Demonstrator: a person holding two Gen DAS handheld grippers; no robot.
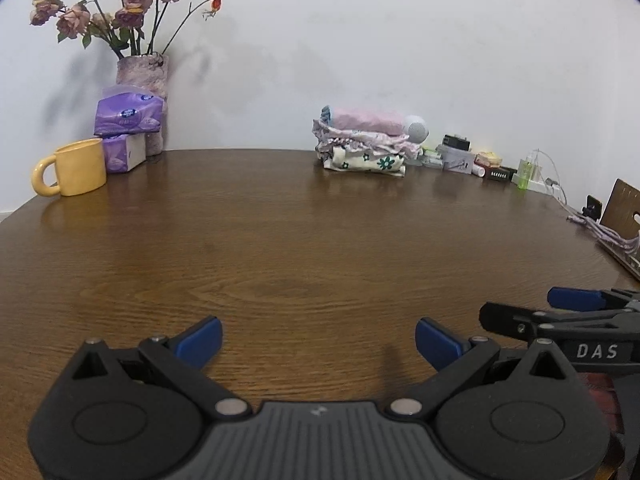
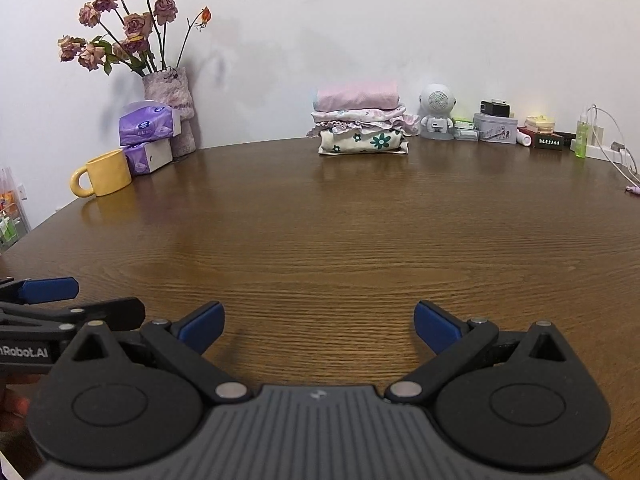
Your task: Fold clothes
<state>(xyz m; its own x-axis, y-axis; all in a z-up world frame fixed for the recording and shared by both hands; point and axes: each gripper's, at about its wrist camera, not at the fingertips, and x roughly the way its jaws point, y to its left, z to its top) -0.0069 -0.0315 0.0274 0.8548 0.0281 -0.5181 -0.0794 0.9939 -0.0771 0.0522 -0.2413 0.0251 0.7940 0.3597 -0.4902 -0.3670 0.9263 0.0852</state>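
Left wrist view: left claw (image 1: pixel 318 342) spread wide above bare wooden surface (image 1: pixel 304 248), holding nothing. Right claw (image 2: pixel 319 326) likewise spread, empty. Stack of folded clothes (image 2: pixel 362 124) at far edge; yellow mug (image 2: pixel 105 178) far-left edge.

Home, wooden table (image 2: pixel 320 240), flower vase (image 2: pixel 170 92), mug (image 2: pixel 108 178)

Clothes: a stack of folded clothes (image 2: pixel 362 124) — neat, by the wall at the far edge of the wooden table.
Top: pink piece, flat.
Middle: frilly pale pieces.
Bottom: cream piece — green flowers.
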